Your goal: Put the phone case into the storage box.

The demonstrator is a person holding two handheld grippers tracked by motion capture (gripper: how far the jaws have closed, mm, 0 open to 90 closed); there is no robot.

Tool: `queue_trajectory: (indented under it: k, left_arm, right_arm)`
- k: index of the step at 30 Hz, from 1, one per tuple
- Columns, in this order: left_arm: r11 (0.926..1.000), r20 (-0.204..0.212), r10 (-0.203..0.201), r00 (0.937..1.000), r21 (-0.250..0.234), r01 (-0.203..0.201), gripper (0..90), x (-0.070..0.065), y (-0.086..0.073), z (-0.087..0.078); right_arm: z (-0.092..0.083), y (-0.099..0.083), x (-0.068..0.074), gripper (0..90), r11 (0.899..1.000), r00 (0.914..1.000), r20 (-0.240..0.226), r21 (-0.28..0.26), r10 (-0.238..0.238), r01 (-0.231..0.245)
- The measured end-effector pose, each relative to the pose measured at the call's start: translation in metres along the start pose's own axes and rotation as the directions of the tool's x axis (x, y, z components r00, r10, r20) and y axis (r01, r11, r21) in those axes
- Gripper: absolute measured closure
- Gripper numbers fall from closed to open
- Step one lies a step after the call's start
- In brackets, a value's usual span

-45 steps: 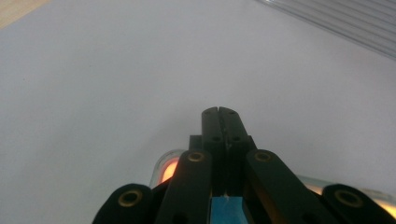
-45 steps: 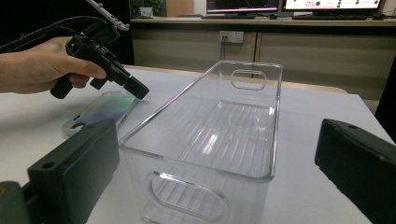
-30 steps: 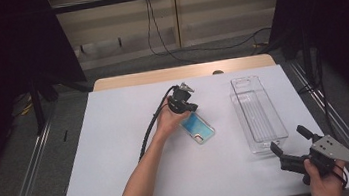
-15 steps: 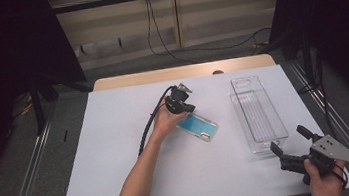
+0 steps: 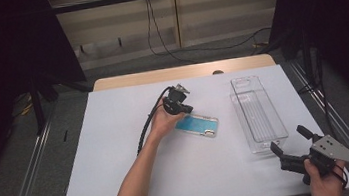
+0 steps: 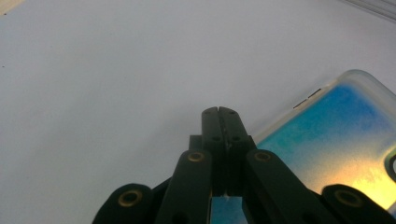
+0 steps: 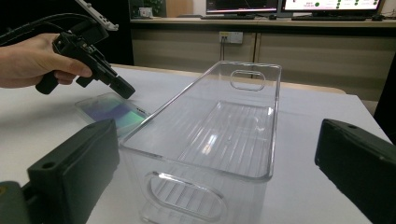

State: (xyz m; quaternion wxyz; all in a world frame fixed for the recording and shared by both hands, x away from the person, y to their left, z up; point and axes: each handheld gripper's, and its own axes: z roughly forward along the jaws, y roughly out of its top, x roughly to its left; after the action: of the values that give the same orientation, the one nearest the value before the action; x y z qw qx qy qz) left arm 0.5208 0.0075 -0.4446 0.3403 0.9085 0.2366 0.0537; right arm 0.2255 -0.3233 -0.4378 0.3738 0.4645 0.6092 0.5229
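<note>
Phone case [image 5: 197, 125], clear-rimmed, blue fading to yellow, flat beside left gripper [image 5: 187, 109] with jaws pressed together.

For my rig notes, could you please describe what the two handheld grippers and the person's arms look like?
Both are black. The left gripper trails a thick black cable; brass-coloured rivets dot its linkage. The right gripper has broad blocky jaws and a grey three-cornered plate with small holes. Both forearms are bare, with no sleeves in sight.

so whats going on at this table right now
A person works with a gripper in each hand. The left gripper, jaws shut, has its tips at the edge of a blue phone case lying flat on the white table; whether they pinch it is unclear. The right gripper waits open near the table's corner, facing an empty clear plastic bin beside the case.
</note>
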Motion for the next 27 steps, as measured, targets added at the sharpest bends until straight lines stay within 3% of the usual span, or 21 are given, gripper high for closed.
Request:
queue_trajectory:
  k: [19, 27]
  left_arm:
    - [0.9998, -0.004, -0.021, 0.9998, -0.001, 0.021, 90.0, 0.003, -0.010, -0.003]
    - [0.9999, -0.004, -0.010, 0.9999, 0.005, 0.010, 90.0, 0.004, -0.014, -0.008]
  right_arm:
    - [0.000, 0.000, 0.000, 0.0, 1.000, 1.0000, 0.001, -0.001, 0.001, -0.001]
    - [0.000, 0.000, 0.000, 0.0, 1.000, 1.0000, 0.003, -0.002, 0.001, -0.001]
